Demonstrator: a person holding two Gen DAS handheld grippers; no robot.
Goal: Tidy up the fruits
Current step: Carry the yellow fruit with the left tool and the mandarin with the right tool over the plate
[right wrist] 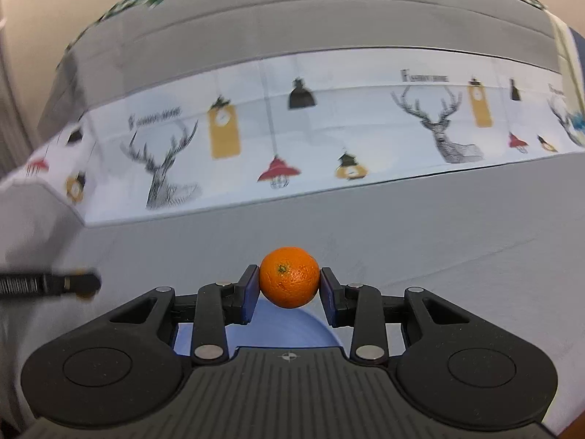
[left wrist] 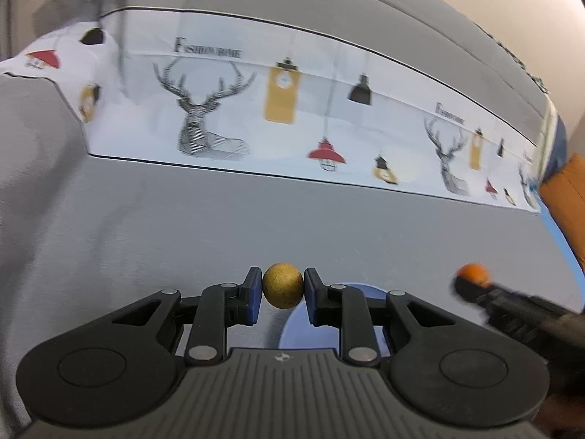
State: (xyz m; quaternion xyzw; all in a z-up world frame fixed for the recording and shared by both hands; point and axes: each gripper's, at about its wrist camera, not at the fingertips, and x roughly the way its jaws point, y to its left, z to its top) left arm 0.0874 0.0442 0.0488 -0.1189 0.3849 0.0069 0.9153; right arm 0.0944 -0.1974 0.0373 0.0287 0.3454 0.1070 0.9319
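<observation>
Both fruits picked and in the air, neither set down yet.

My left gripper has its pads clamped on a small brownish-yellow round fruit, possibly a longan, and my right gripper is squeezed onto a mandarin orange. Both fruits are held clear of the grey tablecloth, in front of its printed deer-and-lamp band. A blue plate shows just under each gripper, so I judge the pick-up is done and the drop-off is what remains. I see nothing lying on the visible part of the plate; the rest is hidden behind my grippers.
</observation>
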